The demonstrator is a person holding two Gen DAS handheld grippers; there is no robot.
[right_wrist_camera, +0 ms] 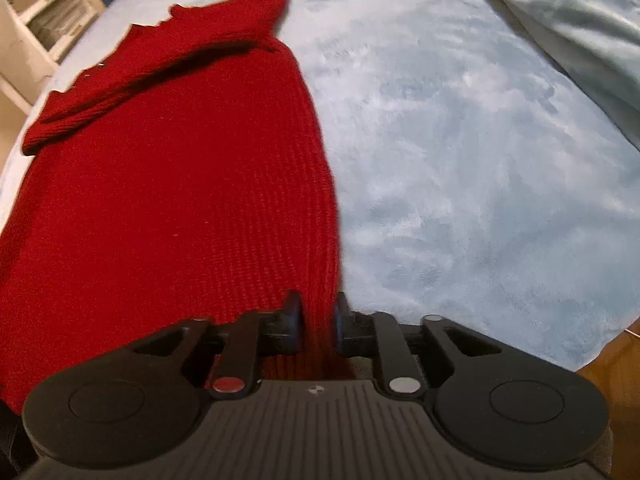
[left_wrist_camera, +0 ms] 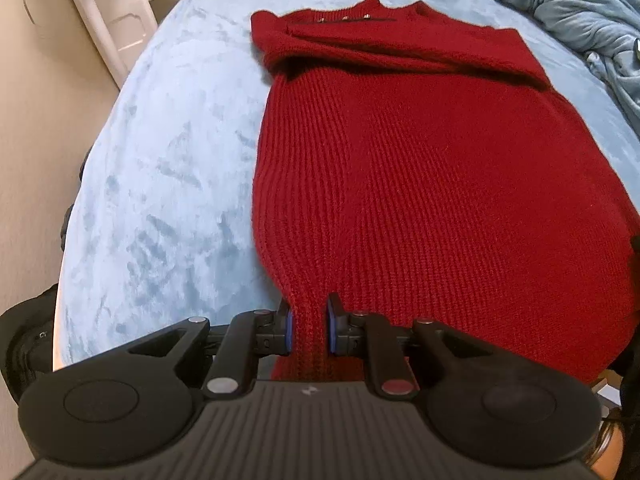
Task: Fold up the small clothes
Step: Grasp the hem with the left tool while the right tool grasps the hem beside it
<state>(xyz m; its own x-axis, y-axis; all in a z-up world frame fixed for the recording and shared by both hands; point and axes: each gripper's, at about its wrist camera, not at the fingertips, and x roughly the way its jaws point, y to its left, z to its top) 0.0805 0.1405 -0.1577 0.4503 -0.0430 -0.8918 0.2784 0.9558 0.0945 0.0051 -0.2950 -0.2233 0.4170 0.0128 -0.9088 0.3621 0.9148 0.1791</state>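
Observation:
A red ribbed knit sweater lies lengthwise on a light blue bed cover, collar at the far end, its sleeves folded across the chest. My left gripper is shut on the sweater's near hem at its left corner. In the right wrist view the same sweater fills the left half. My right gripper is shut on the hem at its right corner. The hem is lifted off the bed at both gripped corners.
A crumpled blue-grey blanket is heaped at the far right of the bed and also shows in the right wrist view. A white shelf unit stands beyond the bed's left edge. Wooden floor shows at the near right.

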